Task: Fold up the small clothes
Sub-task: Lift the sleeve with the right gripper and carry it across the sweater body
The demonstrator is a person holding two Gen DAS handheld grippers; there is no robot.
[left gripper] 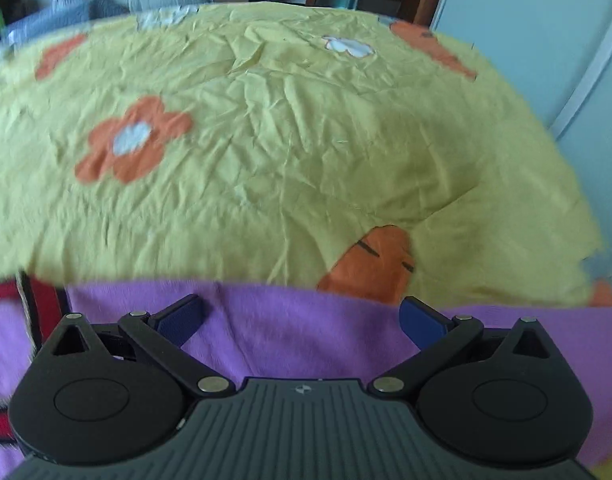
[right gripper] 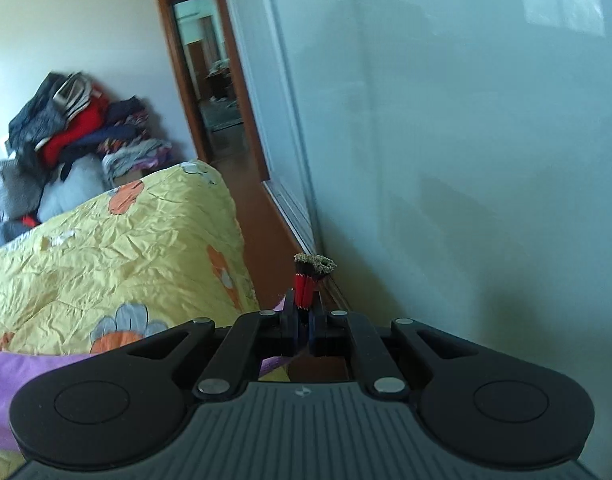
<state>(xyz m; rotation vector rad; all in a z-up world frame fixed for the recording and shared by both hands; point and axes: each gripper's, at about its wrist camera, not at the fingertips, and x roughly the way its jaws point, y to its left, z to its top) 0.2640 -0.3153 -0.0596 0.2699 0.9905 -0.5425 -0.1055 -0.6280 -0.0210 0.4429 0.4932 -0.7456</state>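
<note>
**A:** Start with the right gripper (right gripper: 302, 322). What has it got?

**B:** Its jaws are pinched together on a narrow bit of the purple garment (left gripper: 298, 332): a red-and-black ribbed trim (right gripper: 305, 289) with a pale speckled edge sticks up past the fingertips. Purple cloth trails down and to the left from there, off the near right corner of the bed.

**A:** And the left gripper (left gripper: 300, 318)?

**B:** Spread wide, holding nothing. Its blue pads (left gripper: 422, 318) sit over the purple fabric, which lies along the near edge of the yellow floral bedspread (left gripper: 266, 140). I can't tell whether the pads touch the cloth or hover just above it.

**A:** So what could go wrong?

**B:** The right grip is on very little material (only the trim shows beyond the jaws). A sharp tug could pull it free, and the end would drop toward the wooden floor (right gripper: 262, 216) beside the bed, close to the pale wall (right gripper: 446, 160).

**A:** Anything on the left side?

**B:** With that side unpinned, pulling from the right would likely drag the whole garment sideways instead of tensioning it, so any fold would come out crooked. The bedspread is also crumpled; if the left jaws close low, they might catch yellow sheet along with the purple cloth.

**A:** The heap of clothes (right gripper: 74, 120) beyond the far corner?

**B:** Well apart, no threat.
</note>
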